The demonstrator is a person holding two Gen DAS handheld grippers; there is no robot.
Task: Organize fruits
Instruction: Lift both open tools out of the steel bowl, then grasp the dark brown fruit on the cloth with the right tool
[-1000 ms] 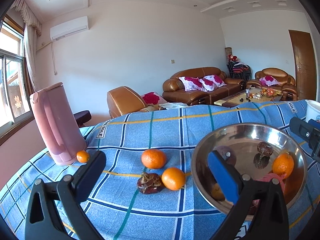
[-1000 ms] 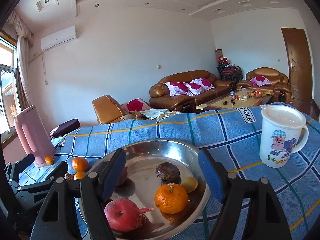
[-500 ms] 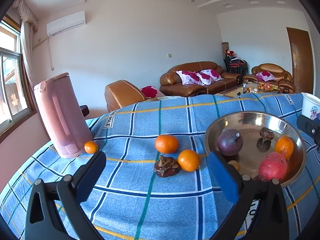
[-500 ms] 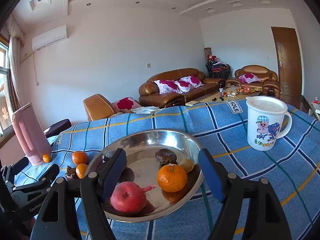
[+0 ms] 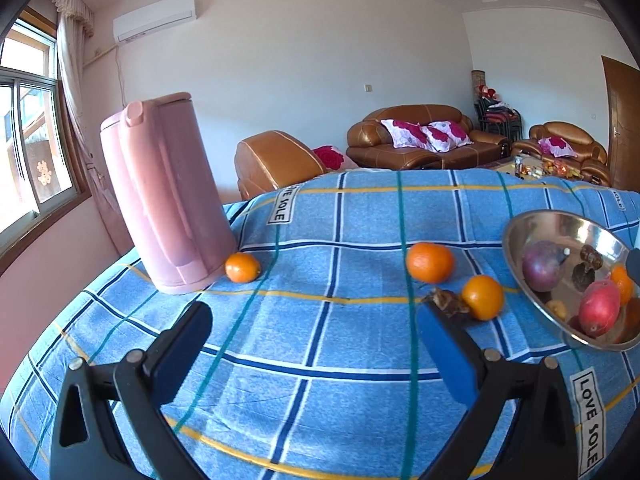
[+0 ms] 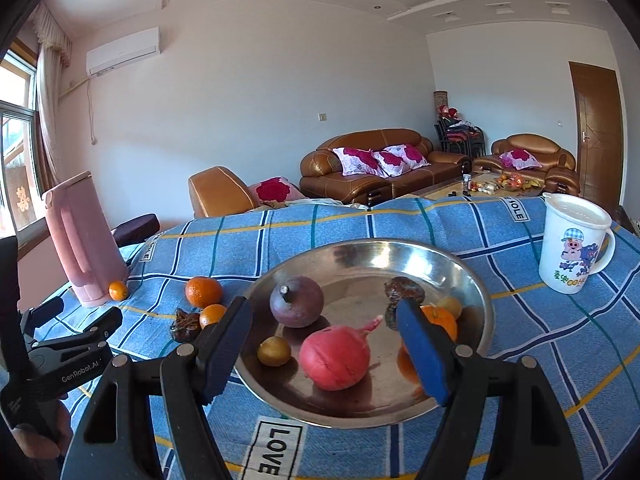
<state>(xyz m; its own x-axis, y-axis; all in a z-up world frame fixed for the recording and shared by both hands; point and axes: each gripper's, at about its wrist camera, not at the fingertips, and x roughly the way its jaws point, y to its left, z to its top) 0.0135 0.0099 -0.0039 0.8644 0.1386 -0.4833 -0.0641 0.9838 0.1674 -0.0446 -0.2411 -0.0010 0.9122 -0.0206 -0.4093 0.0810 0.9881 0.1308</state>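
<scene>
**On the blue checked cloth, four fruits lie outside the bowl**

Beside the tall pink plastic kettle (image 5: 168,196) sits a small orange kumquat-like fruit (image 5: 242,267), touching or nearly touching the kettle's base. That is the awkward one: in my judgement, a jaw coming in on that side could knock the kettle or push the fruit under its edge. The round fruits may also roll on the soft blue checked tablecloth (image 5: 320,340) if nudged off-centre, and the cloth falls away at the near left.

The left gripper (image 5: 316,344) has its jaws wide apart with nothing between them — it hovers over bare cloth. The small fruit lies ahead and slightly left of it; the larger orange mandarin (image 5: 430,262), the smaller mandarin (image 5: 482,297) and the dark, wrinkled brown fruit (image 5: 446,303) touching it lie ahead to the right. The brown fruit sits just past the right jaw's tip.

The right gripper (image 6: 324,340) is also open and empty, poised over the near rim of the shiny steel bowl (image 6: 360,256) — which already holds a red pomegranate (image 6: 334,358), a purple round fruit (image 6: 296,306) and several smaller pieces. A white cartoon mug (image 6: 572,248) stands well to the right.
</scene>
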